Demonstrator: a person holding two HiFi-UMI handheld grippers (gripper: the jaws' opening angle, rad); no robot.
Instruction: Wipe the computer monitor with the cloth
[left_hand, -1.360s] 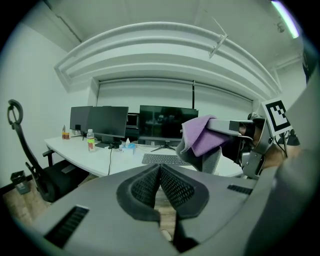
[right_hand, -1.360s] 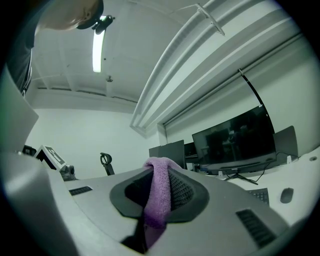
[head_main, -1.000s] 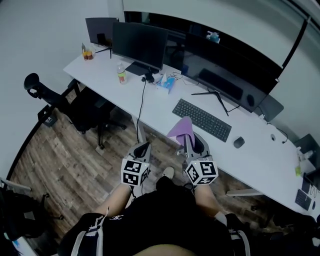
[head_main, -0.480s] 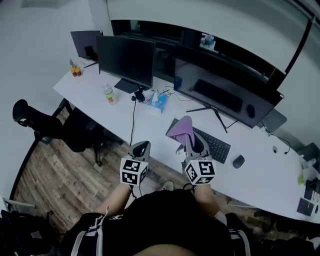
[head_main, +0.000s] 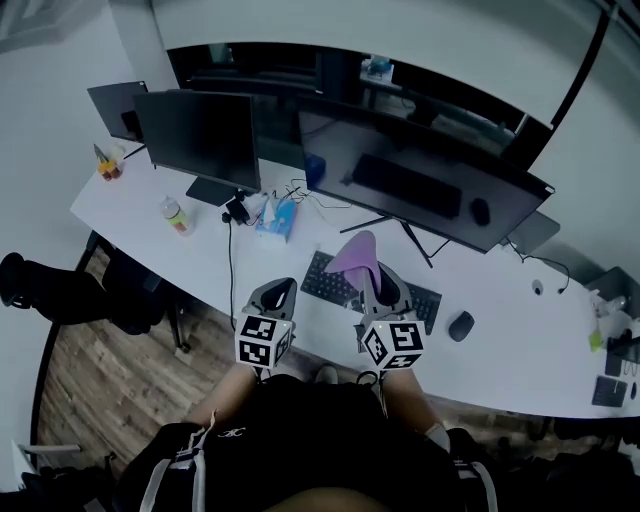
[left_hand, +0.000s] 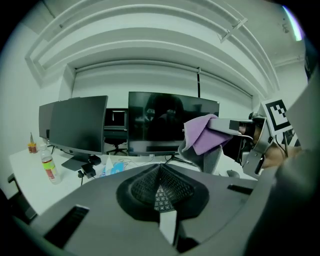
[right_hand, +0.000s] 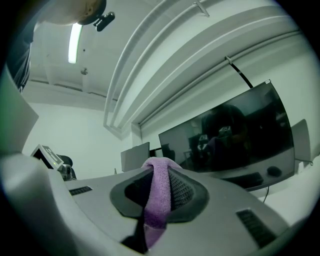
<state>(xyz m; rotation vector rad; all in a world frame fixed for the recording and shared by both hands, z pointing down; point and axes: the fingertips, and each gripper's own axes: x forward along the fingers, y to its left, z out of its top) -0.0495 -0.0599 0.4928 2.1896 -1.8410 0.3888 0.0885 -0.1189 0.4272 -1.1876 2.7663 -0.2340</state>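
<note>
Pinching purple cloth, right tool faces the monitor.

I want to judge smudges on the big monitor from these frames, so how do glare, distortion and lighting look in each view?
Head view: fisheye bows the desk; the wide monitor mirrors the keyboard and mouse. Left gripper view: black round vignette, murky reflections on that screen. Right gripper view: bright ceiling light upper left; the cloth between the jaws looks soft.

White desk on wood floor (black chair alongside), pale walls.
</note>
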